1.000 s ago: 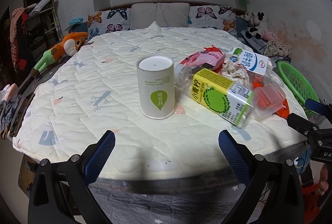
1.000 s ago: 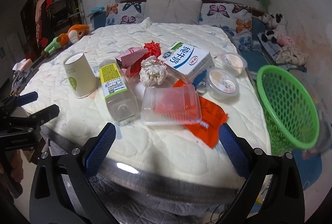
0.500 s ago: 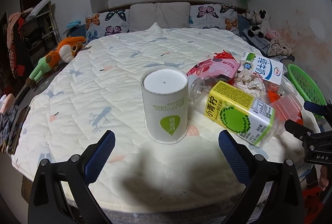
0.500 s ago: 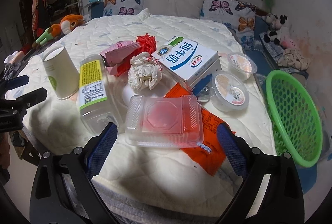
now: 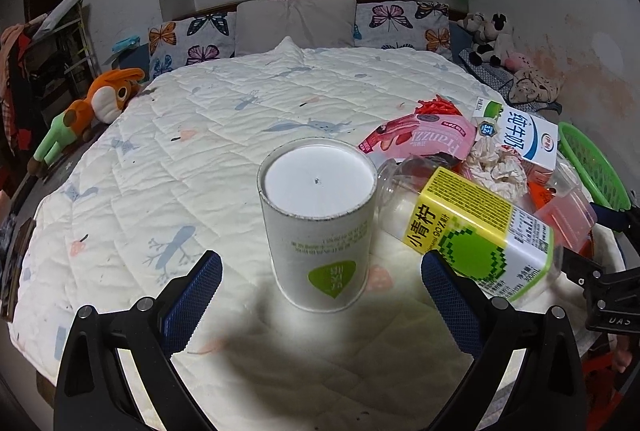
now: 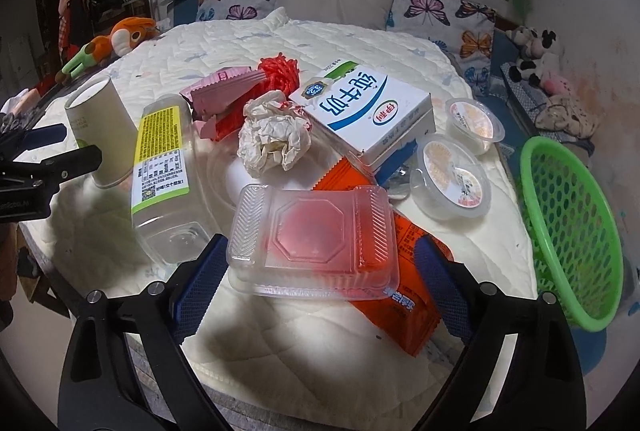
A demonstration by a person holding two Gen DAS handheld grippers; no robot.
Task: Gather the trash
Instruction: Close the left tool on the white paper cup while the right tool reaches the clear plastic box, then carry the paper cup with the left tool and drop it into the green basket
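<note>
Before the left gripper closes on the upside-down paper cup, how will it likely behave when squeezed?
The paper cup looks thin-walled and empty, so probably light and easy to crush. Standing inverted on the soft quilt, it may tip if nudged. The left gripper is open around it.

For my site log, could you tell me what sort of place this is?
Most likely a home bedroom: a quilted bed, butterfly-print pillows at its head, and plush toys alongside.

Left wrist view close, facing paper cup (image 5: 318, 231); right wrist view close over clamshell box (image 6: 316, 243); both share cup, bottle (image 5: 476, 231).
</note>
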